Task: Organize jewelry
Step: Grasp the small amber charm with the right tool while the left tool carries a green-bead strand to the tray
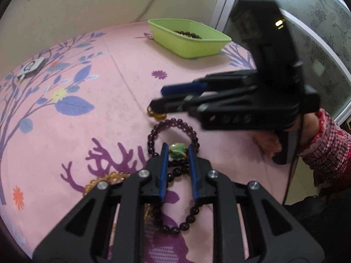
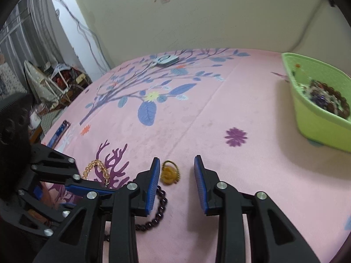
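Observation:
Jewelry lies on a pink floral cloth [image 1: 122,100]. My left gripper [image 1: 178,151] is narrowly open, its blue pads on either side of a green stone pendant [image 1: 178,150]; whether they touch it I cannot tell. A dark purple bead bracelet [image 1: 173,125] loops around the pendant. An amber bead bracelet [image 1: 103,179] lies to the left. My right gripper [image 2: 177,166] is open, low over the cloth, with an amber pendant [image 2: 169,173] between its fingertips. The right gripper also shows in the left wrist view [image 1: 160,97].
A green plastic basket [image 1: 193,43] holding brown bead bracelets stands at the far side; it also shows in the right wrist view [image 2: 307,114]. A small white device [image 1: 31,68] lies far left. A wall and a glass door border the bed.

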### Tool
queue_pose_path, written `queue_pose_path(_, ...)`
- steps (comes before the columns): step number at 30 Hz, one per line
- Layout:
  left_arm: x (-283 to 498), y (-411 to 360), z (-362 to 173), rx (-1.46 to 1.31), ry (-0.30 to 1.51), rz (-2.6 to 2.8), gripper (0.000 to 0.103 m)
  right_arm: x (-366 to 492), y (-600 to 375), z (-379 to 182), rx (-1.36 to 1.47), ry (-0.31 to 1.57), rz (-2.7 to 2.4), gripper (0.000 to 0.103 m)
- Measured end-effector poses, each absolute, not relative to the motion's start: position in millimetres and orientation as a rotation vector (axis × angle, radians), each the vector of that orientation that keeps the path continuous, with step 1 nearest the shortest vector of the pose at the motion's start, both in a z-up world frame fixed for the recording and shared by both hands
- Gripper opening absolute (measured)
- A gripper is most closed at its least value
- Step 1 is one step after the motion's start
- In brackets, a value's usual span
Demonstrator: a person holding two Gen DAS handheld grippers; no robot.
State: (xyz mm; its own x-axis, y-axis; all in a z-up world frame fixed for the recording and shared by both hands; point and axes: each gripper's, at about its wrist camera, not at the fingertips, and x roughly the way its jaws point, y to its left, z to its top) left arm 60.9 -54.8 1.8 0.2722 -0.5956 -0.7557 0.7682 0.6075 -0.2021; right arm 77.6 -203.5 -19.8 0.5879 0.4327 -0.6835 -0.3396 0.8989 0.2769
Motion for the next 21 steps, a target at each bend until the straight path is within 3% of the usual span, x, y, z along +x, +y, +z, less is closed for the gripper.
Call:
queue_pose_path(3, 62, -47, 7, 0.204, 0.906, -0.914, 0.017, 76, -192, -19, 0.015, 0.831, 0.420, 0.000)
queue_pose_path(10, 80, -59, 28, 0.174, 0.915, -0.924, 0.017, 58, -237, -17, 0.087, 0.800, 0.345, 0.000)
queue_pose_path(21, 168, -194, 148, 0.149, 0.820, -1.000, 0.017, 42, -422, 112, 0.402, 0.394, 0.100, 0.000)
